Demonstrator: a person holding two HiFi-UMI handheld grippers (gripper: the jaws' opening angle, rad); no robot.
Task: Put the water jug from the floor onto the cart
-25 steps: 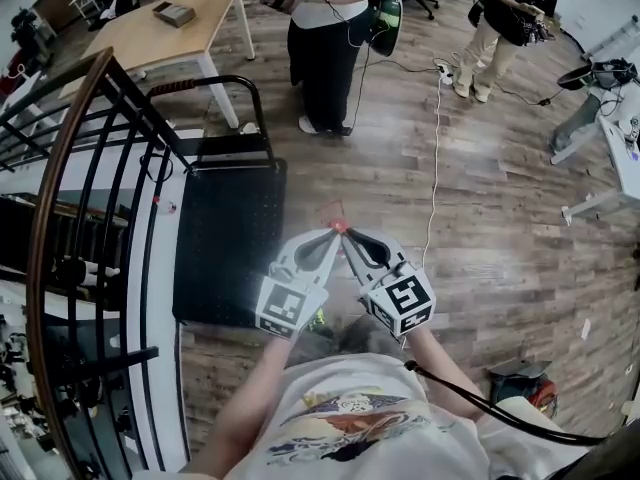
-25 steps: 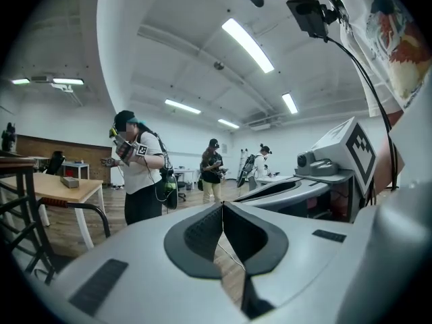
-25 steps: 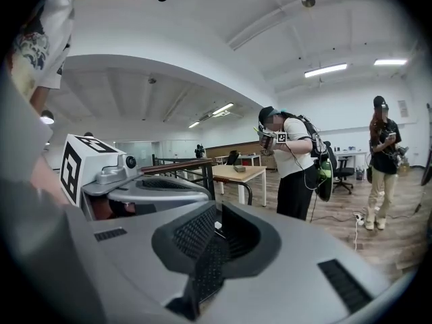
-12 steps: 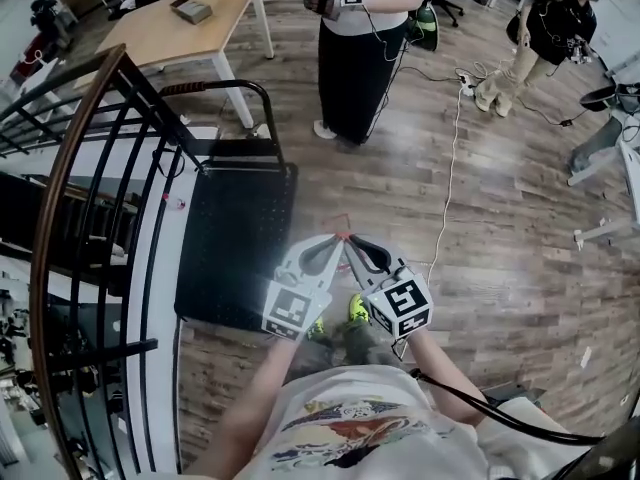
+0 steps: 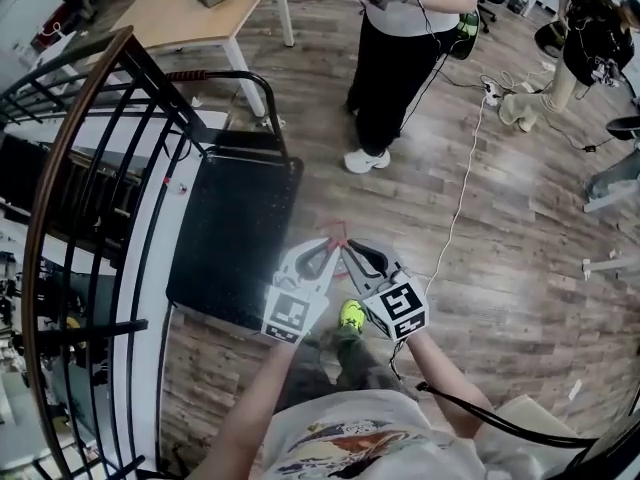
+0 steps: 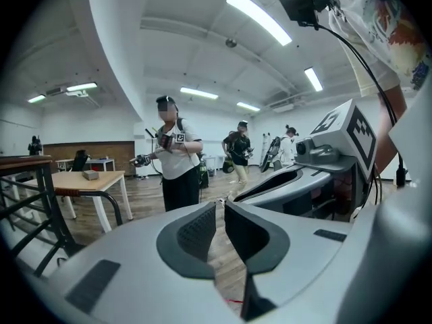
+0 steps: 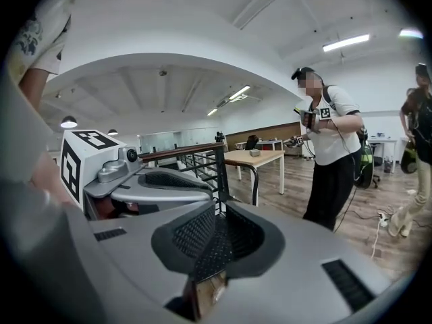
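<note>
The left gripper (image 5: 333,245) and right gripper (image 5: 347,251), closed and empty, meet just right of the cart (image 5: 232,223); no jug shows.

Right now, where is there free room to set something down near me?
The cart deck is bare, between the railing and the floor. The floor strip from cart to white cable is free too. Crowded: near the standing person and the table legs.
</note>
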